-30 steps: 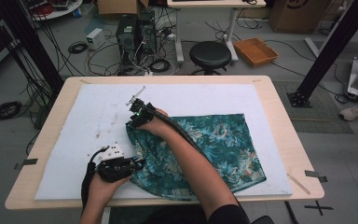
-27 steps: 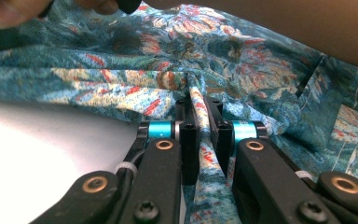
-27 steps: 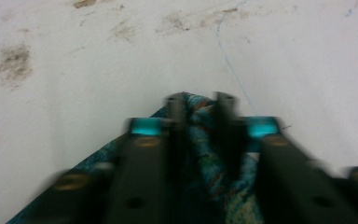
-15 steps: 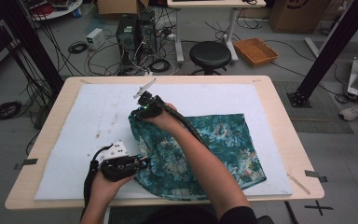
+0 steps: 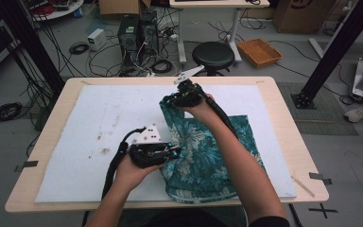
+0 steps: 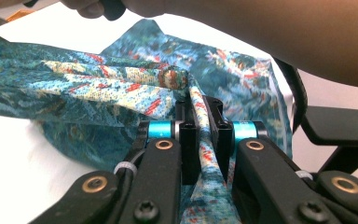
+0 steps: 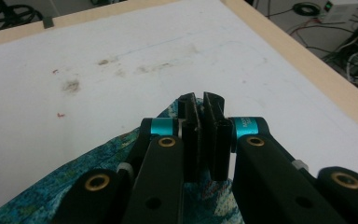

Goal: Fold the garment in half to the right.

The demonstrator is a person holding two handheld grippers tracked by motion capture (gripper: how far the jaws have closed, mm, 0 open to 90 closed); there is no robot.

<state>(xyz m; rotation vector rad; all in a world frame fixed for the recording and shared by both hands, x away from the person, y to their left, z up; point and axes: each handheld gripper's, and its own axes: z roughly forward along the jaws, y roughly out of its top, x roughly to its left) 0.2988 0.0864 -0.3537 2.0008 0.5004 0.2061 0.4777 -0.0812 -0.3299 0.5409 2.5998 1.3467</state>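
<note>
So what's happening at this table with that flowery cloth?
A person is handling a teal floral cloth on a white mat with two hand-held grippers. The left gripper is shut on a bunched edge near the person. The right gripper is pinching the far corner, lifted off the mat. The rest lies rumpled.

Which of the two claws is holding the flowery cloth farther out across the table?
The right claw: it pinches the teal cloth at its far corner, near the table's back edge. The left claw grips it close to the person.
</note>
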